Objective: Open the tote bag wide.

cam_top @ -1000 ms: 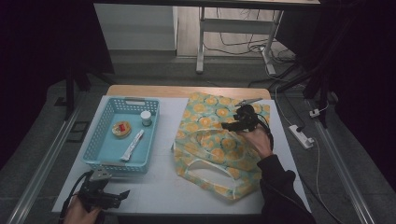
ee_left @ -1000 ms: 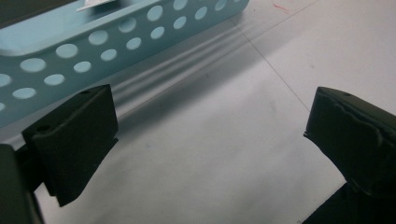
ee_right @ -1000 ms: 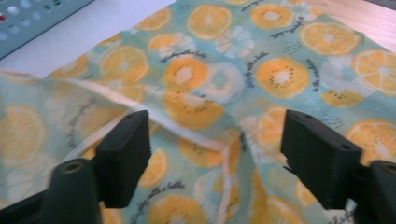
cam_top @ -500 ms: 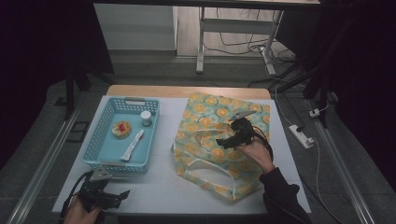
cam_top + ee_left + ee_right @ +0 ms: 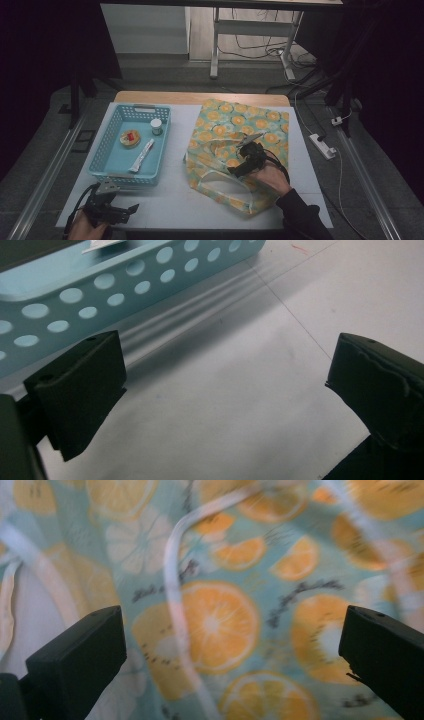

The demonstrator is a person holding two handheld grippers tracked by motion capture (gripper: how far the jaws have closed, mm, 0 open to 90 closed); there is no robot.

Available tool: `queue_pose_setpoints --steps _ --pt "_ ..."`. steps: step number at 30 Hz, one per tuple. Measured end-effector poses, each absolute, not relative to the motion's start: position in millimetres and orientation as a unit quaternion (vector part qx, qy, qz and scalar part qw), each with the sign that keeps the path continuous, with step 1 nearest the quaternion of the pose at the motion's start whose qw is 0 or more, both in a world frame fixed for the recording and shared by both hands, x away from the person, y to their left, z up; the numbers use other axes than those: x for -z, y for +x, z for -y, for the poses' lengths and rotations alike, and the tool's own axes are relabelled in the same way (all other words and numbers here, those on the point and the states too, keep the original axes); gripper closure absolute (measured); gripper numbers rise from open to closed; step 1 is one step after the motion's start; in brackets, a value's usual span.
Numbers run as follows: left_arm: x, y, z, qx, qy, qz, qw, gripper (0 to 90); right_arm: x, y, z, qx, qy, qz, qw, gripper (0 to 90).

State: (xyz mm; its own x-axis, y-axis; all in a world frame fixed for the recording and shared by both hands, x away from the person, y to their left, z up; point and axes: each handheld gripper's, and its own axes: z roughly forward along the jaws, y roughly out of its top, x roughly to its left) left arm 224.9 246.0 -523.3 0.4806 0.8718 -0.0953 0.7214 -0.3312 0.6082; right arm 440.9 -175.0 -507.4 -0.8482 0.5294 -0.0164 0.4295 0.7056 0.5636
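Bag: orange-slice cloth bag, flat on the counter, just right of the blue basket.
Right gripper: over the bag, fingers just opened wide, pinching nothing.
Left gripper: near the basket's front, fingers spread, empty.

The table is seen from above its near edge; the basket and bag are viewed close, both shared with it.

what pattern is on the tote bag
Orange citrus slices on pale teal fabric, with white handles; the tote bag shows best in the right gripper view.
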Motion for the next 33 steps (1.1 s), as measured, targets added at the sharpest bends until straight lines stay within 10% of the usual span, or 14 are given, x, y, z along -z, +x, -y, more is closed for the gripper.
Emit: queue_pose_setpoints --steps 8,23,33 --pt "523 225 -246 -0.125 0.807 -0.493 0.301 2.6 522 432 173 -0.263 0.243 -0.929 0.090 5.2" --pt "524 225 -246 -0.125 0.808 -0.492 0.298 2.7 512 424 175 -0.282 0.213 -0.933 0.069 86.7" --pt "523 226 -249 -0.117 0.802 -0.497 0.309 2.7 502 427 179 -0.311 0.231 -0.921 0.051 90.0"
